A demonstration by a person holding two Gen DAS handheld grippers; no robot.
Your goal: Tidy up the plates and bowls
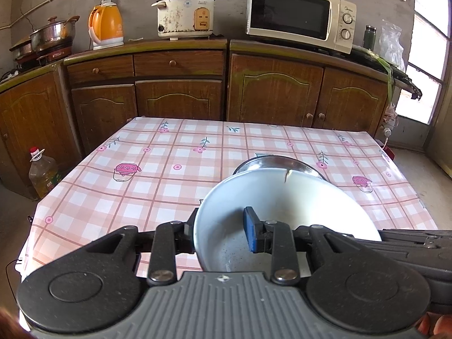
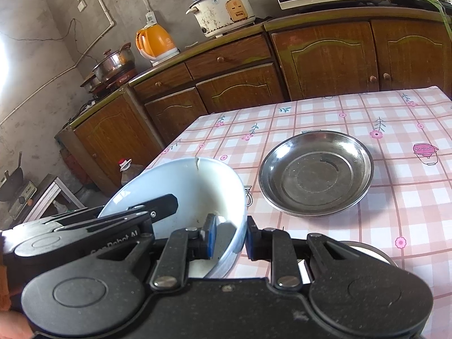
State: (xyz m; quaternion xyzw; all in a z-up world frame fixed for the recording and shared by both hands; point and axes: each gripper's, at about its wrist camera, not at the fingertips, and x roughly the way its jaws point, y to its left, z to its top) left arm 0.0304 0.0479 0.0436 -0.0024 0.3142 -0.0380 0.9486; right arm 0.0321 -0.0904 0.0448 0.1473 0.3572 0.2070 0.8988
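Observation:
A white bowl (image 1: 285, 214) with a chipped far rim is held tilted above the checked table. My left gripper (image 1: 221, 233) is shut on its left rim, one blue pad inside the bowl. My right gripper (image 2: 230, 238) is shut on the right rim of the same bowl (image 2: 180, 189), one blue pad inside. The left gripper also shows in the right wrist view (image 2: 118, 220), at the bowl's left. A steel plate (image 2: 316, 173) lies on the table ahead of the bowl; in the left wrist view its rim (image 1: 274, 161) shows behind the bowl.
The table has a pink checked cloth (image 1: 158, 175). Wooden cabinets (image 1: 180, 96) stand behind it with a kettle (image 1: 106, 26), rice cooker (image 1: 185, 14) and microwave (image 1: 301, 14). An oil bottle (image 1: 42, 172) stands on the floor at left. Another round rim (image 2: 364, 250) peeks out beside my right gripper.

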